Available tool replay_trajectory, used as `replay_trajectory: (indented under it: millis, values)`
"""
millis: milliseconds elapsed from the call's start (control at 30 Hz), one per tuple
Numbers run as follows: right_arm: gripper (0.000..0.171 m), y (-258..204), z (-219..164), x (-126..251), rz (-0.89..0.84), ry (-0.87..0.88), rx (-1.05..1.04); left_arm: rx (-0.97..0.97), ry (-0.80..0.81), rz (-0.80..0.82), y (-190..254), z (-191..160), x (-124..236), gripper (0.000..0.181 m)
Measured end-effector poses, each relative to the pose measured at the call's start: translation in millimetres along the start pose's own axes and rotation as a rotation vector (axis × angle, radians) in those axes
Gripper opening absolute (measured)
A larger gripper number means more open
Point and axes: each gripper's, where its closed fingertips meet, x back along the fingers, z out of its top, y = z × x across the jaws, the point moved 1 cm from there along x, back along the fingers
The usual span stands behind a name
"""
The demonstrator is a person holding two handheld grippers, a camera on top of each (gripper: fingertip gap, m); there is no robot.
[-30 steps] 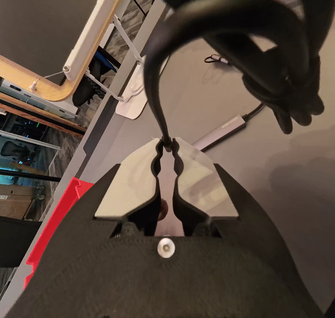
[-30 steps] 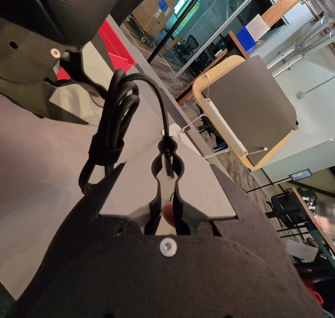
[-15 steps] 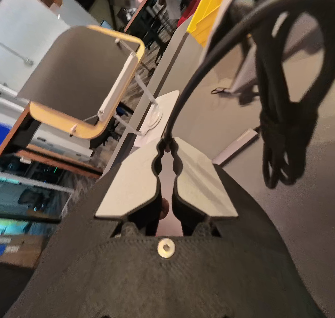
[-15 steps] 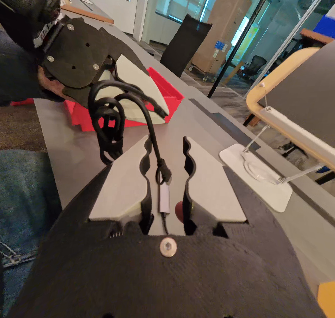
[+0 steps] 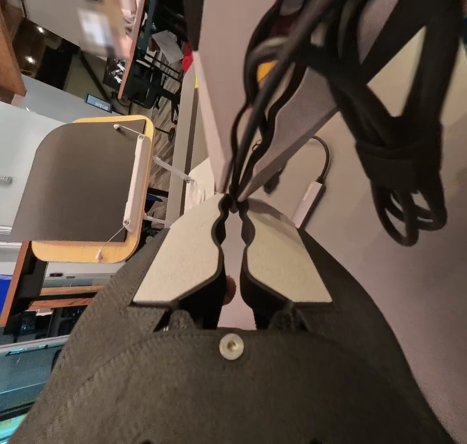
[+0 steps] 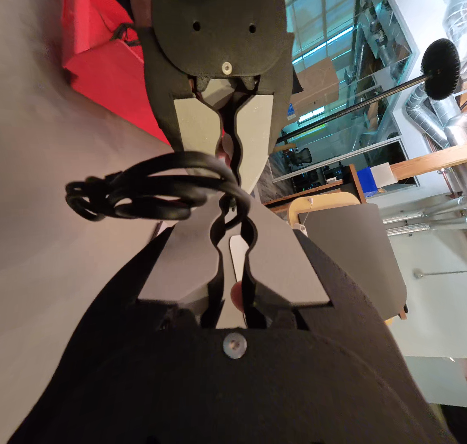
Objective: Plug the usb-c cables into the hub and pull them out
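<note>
Left wrist view: the left gripper [image 5: 233,205] fills the lower half of the frame, jaws drawn nearly together, pinching a black usb-c cable [image 5: 255,118] right at their tips.
Cable hold: the strand runs up from that pinch into the upper centre of the frame, between the fingers of the right gripper [image 5: 236,190], which points down tip to tip with the left one.
Bundle: the rest of the cable, a strapped coil [image 5: 404,169], hangs free at the right of the frame, above the table [image 5: 404,292].
Hub: a slim silver hub [image 5: 309,201] lies flat on the table just right of the left gripper's tips, its own dark lead curving away toward the top; nothing is plugged into the near end.
Right wrist view: the right gripper [image 6: 233,204] sits at frame centre, jaws narrowed around the cable [image 6: 192,186] near its end; whether they truly clamp it or only enclose it I cannot tell.
Opposite tool: the left gripper [image 6: 236,179] comes down from the top of the frame, clenched on the same strand.
Why held so: judging by the tip-to-tip pose, this looks like a regrip, passing the plug end so it can be aimed at the hub.
Background: a red bin [image 6: 101,60] sits in the upper left.
</note>
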Motion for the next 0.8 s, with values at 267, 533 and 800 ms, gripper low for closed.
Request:
replay_trajectory:
  millis: [267, 533, 800]
  values:
    - [0.0, 5.9, -8.9, 1.5, -0.059, -0.1, -0.023, 0.028, -0.026, 0.077, -6.8, 0.8, -4.7, 0.014]
    - [0.0, 12.9, -16.8, 5.2, -0.117, -0.259, -0.081, -0.114, -0.071, 0.226, -8.2, 10.8, -11.1, 0.025]
    - [0.0, 16.1, -10.2, 10.6, -0.128, -0.258, -0.153, -0.092, -0.013, 0.375, -16.6, 18.0, -11.0, 0.018]
